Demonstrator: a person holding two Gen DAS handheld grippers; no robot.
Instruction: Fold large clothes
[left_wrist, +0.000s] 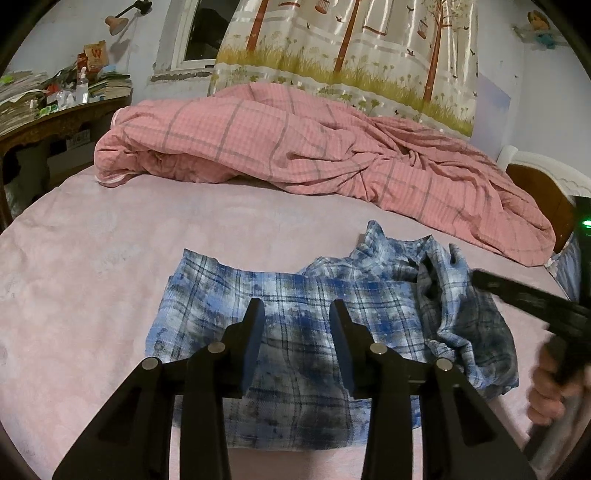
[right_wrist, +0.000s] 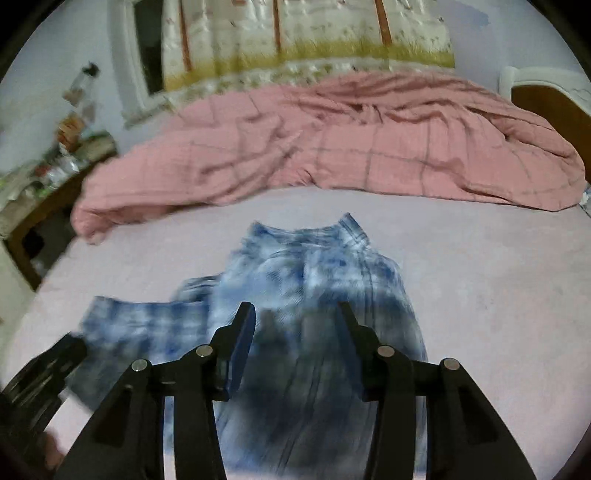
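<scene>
- Black two-finger left gripper (left_wrist: 297, 314) fills the near edge of the left wrist view, its jaws partly apart with nothing pinched between the blue pads; it hangs just above the flat part of the shirt, tilted down at it.
- Beneath it lies the blue-and-white plaid flannel shirt (left_wrist: 314, 325), the garment to be folded, spread on the pale pink bedsheet (left_wrist: 92, 266) near the front edge of the bed.
- Its left portion lies smooth and roughly rectangular, while the right portion, with the collar (left_wrist: 384, 236) pointing toward the far side, is bunched and rumpled; I judge the fold is only part done and that side needs straightening.
- In the right wrist view, which is blurred, the black right gripper (right_wrist: 297, 317) stands over the shirt's bunched body, jaws partly apart and empty, cloth below them rather than between them.
- From the left view that same gripper comes in at the right edge, gripped by a person's hand (left_wrist: 550, 391).
- Both tools sit side by side over the shirt, probably so each can take one edge for the next fold.
- A rumpled pink checked quilt (left_wrist: 314, 140) is heaped along the far side of the bed, well apart from the shirt, which leaves a clear working patch.
- A cluttered wooden side table (left_wrist: 62, 114) stands at the far left.
</scene>
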